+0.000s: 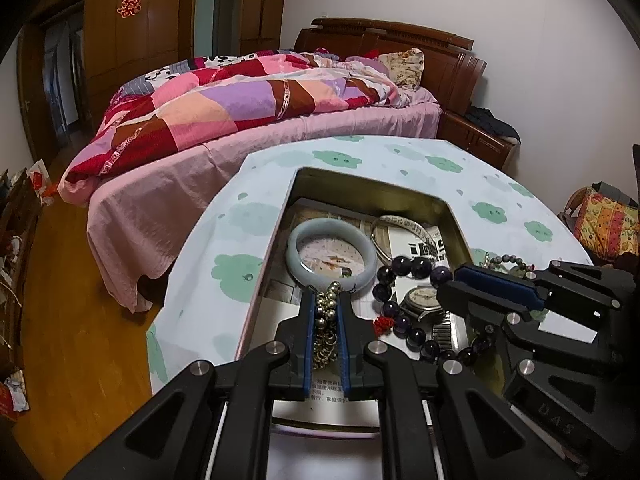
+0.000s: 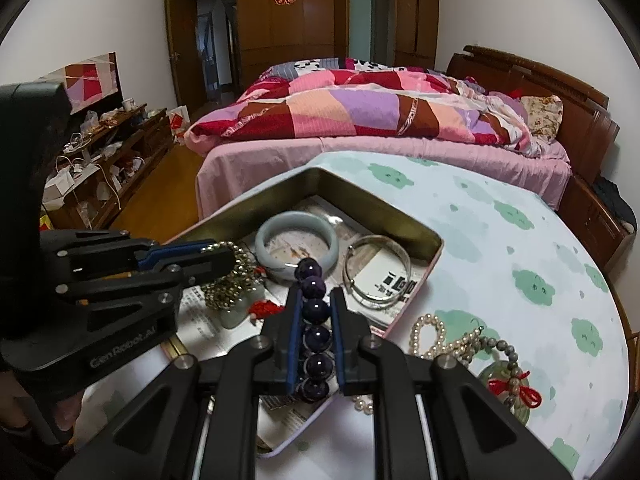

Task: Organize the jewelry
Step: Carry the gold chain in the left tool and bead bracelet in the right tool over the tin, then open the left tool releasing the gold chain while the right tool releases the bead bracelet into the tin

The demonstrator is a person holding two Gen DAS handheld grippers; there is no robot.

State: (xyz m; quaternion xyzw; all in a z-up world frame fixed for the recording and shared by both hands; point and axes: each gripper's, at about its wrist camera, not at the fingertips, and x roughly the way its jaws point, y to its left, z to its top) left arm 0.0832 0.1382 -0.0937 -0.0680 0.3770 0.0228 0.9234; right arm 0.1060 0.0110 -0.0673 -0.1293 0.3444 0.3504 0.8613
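An open tin (image 1: 400, 196) on the table holds a pale jade bangle (image 1: 332, 252), a silver bangle (image 1: 404, 226) and a wristwatch (image 1: 424, 300). My left gripper (image 1: 326, 296) is shut on a string of small metal beads (image 1: 324, 332), hanging just inside the tin's near end. In the right wrist view, my right gripper (image 2: 314, 294) is shut on a dark purple bead bracelet (image 2: 316, 320) over the tin (image 2: 360, 196), near the jade bangle (image 2: 296, 248). The left gripper (image 2: 222, 252) is beside it on the left with the metal beads (image 2: 232, 280).
A pearl strand (image 2: 430, 332) and a green pendant with grey beads and red tassels (image 2: 508, 378) lie on the cloud-print tablecloth (image 2: 520, 240) right of the tin. A bed (image 2: 380, 120) stands behind the table, and a cluttered shelf (image 2: 100, 152) at the left.
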